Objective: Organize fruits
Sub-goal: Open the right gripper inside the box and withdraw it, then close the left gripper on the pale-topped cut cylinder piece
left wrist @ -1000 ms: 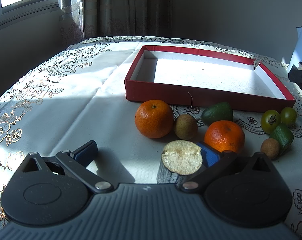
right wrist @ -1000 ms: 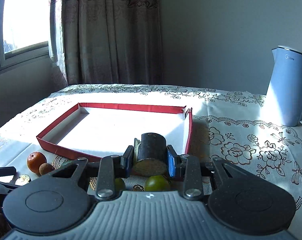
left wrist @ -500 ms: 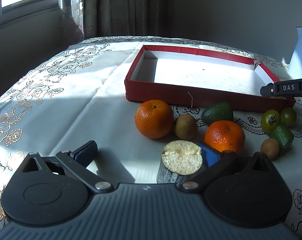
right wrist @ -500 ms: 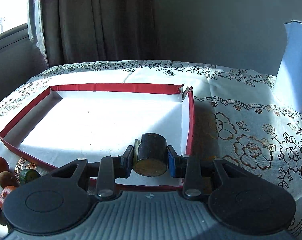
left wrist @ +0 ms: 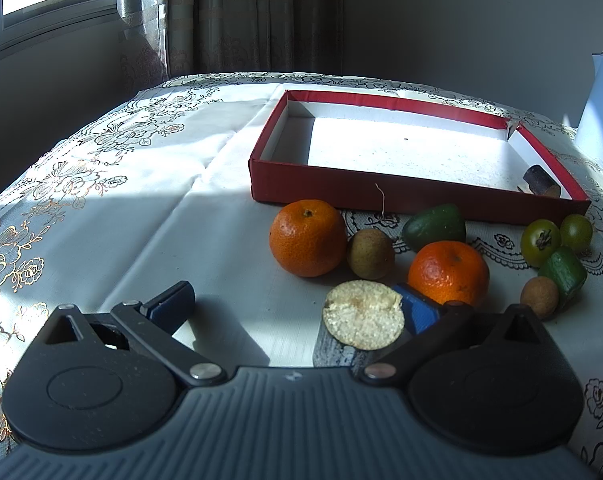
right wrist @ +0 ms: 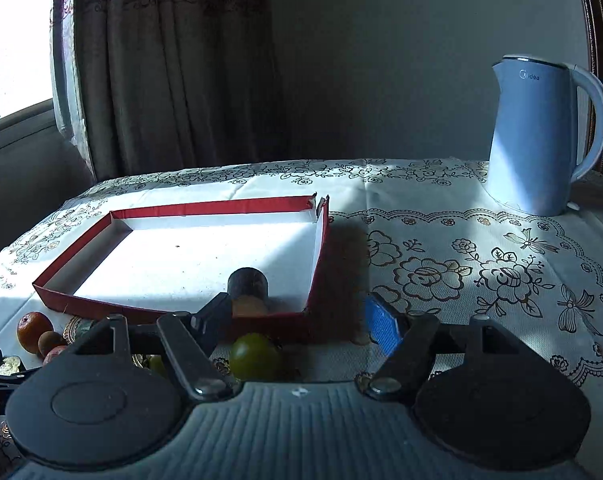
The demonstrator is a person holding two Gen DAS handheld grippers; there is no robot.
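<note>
Dark chunk (right wrist: 247, 283) now lies in box (right wrist: 81, 304), released; right claw (right wrist: 301, 320) opening, empty. Left claw (left wrist: 297, 308) apart; near box wall hides chunk's base.

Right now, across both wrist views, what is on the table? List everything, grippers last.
red tray: 1, red walls, white floor, mid-table.
dark cut piece: 1, dark skin, orange cut face, inside tray's near right corner.
oranges: 2, orange, before tray.
brown round fruits: 2, among oranges.
green pieces: 2, before tray.
green tomatoes: 2, right.
pale-faced cut piece: 1, between left fingers.
kettle: 1, pale blue, far right.
left gripper: open.
right gripper: opening, nothing between.
</note>
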